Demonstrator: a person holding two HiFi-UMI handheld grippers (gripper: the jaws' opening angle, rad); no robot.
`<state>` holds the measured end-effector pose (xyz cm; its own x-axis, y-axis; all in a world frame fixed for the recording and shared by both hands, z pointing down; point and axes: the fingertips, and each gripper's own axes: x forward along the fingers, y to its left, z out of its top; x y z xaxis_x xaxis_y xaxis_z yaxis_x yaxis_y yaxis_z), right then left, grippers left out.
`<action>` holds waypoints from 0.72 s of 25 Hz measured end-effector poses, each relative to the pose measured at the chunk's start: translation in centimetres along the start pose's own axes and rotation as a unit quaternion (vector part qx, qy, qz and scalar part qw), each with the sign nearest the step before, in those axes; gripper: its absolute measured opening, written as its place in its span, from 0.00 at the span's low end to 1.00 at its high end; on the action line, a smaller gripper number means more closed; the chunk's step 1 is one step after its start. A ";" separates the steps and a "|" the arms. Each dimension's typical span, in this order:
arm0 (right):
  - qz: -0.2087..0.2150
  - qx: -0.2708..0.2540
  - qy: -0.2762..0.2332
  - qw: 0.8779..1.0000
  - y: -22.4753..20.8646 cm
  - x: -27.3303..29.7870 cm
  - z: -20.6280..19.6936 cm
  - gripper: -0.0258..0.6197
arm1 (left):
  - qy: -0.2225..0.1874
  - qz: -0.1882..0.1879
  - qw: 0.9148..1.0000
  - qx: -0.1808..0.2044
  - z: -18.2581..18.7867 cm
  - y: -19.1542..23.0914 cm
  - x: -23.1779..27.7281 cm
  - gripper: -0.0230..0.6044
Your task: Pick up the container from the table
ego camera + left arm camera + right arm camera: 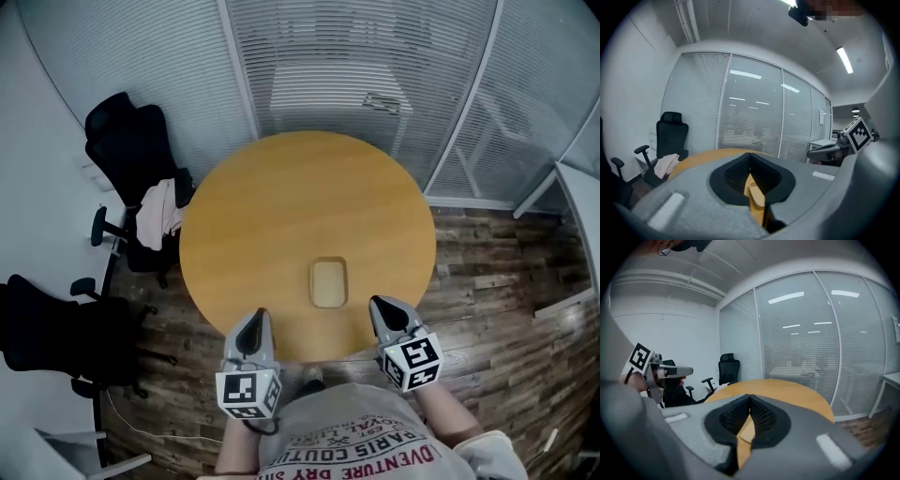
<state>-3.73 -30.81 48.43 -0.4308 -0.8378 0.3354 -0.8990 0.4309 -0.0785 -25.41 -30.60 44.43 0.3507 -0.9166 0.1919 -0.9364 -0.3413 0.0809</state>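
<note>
A small tan rectangular container (328, 283) lies flat on the round wooden table (281, 197), close to its near edge. My left gripper (258, 315) hangs at the table's near edge, left of and slightly nearer than the container, jaws shut and empty. My right gripper (378, 303) is just right of the container, also shut with nothing in it. In the left gripper view the closed left gripper (750, 157) leaves a slit below its tips, and a sliver of the container (754, 191) shows through. The right gripper view shows the right gripper (750, 397) closed over the tabletop (787, 392).
A black office chair (131, 150) with a pale cloth (161, 208) on it stands left of the table, and another dark chair (47, 328) is nearer. Glass walls with blinds (366, 56) run behind. A white desk edge (581, 187) is at the right.
</note>
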 end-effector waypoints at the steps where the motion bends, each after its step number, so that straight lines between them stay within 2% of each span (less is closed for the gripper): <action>1: -0.006 0.009 0.008 1.000 0.1 1.1 -0.2 0.04 | 0.005 -0.011 1.000 -0.005 -0.3 0.4 0.9 0.05; 5: -0.025 0.007 0.029 0.999 0.2 4.8 -0.2 0.04 | 0.010 -0.057 0.998 -0.005 -0.8 0.6 4.0 0.05; 8: -0.029 0.005 0.046 0.999 -0.2 7.0 -0.8 0.04 | 0.006 -0.075 0.997 -0.008 -0.9 0.6 6.1 0.05; 12: -0.033 0.040 0.109 0.993 -1.7 9.5 -4.6 0.04 | 0.014 -0.072 0.997 -0.023 -2.7 0.8 7.8 0.05; 18: -0.043 0.067 0.222 0.972 -5.4 14.2 -11.3 0.04 | 0.038 -0.065 0.997 -0.017 -5.5 1.3 10.2 0.05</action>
<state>-4.12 -41.21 64.19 -0.3032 -0.6292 0.7157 -0.9454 0.2930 -0.1429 -23.05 -39.26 51.93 0.4696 -0.8465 0.2510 -0.8828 -0.4477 0.1420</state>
